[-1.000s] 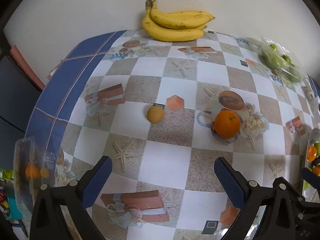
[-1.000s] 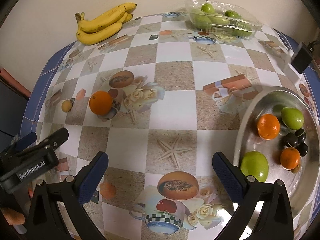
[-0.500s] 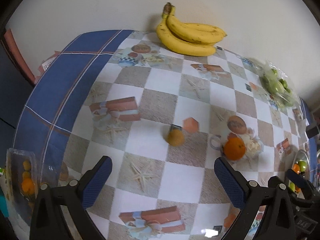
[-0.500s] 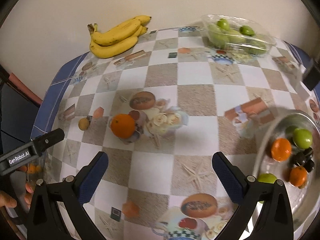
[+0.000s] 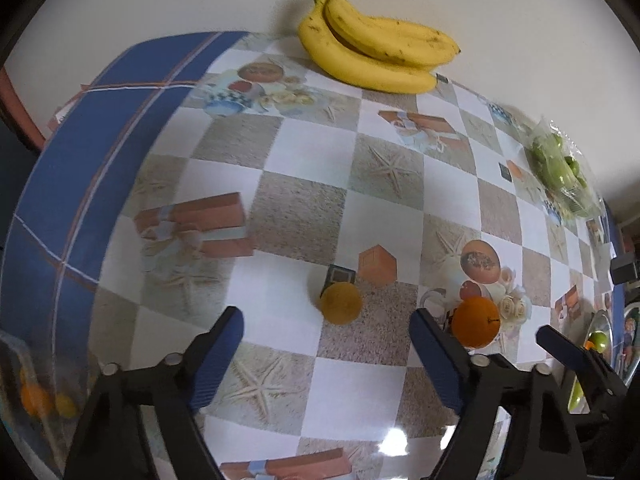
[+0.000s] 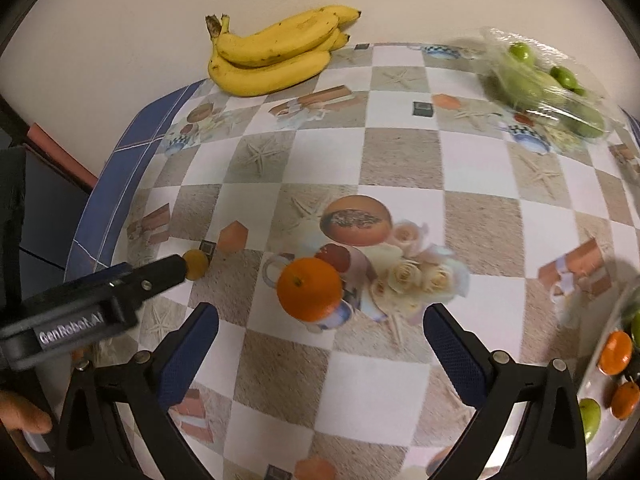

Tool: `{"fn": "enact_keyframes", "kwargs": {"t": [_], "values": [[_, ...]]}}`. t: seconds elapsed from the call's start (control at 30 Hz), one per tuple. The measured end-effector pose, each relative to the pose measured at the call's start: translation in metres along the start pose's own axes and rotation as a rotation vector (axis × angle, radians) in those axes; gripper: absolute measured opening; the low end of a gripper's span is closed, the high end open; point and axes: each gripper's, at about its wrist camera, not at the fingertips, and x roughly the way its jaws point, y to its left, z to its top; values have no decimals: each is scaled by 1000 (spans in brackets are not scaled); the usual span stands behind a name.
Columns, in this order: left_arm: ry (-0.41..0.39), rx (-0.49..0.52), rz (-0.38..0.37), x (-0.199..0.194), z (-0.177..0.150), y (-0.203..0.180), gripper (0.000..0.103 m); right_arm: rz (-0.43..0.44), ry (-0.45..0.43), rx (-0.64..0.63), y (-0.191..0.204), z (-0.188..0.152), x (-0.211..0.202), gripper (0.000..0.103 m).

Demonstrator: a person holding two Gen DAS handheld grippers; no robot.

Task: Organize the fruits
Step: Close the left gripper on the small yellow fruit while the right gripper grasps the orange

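Your left hand-held gripper (image 5: pixel 326 344) is closing w/ nothing pressed yet: the small yellow fruit (image 5: pixel 340 303) sits on the surface (image 5: pixel 304 208) just ahead of the pads, roughly between their lines but not touched. Your right hand-held gripper (image 6: pixel 320 336) is wide, empty, w/ the orange (image 6: pixel 310 289) on the surface just beyond its tips. Metal bowl (image 6: pixel 600 360) at the right edge already has oranges & green fruit in it; bananas (image 6: pixel 276 52) and the bagged green fruit (image 6: pixel 548 80) sit at the back by the wall. Risks, imo: the left jaws shut before they're down around the fruit, so the tips nip its top and it rolls off toward the blue edge. Both fruits are round on a slick printed cloth, so any off-centre pinch squirts them sideways. Also, the two grippers are close together; reaching for both at once could knock the orange.
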Motion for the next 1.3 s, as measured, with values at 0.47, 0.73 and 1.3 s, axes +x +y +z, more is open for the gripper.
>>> {"fn": "enact_keyframes", "kwargs": {"t": [0.47,0.73,1.3], "values": [[31,-8,-23,22,5,-2,48,14,52,13,4,7,27,76],[40,-1,-24,28,4,-8,28,14,62,11,6,8,32,59],[-1,-24,1,2,-9,-15,28,60,43,19,5,-2,8,42]]}}
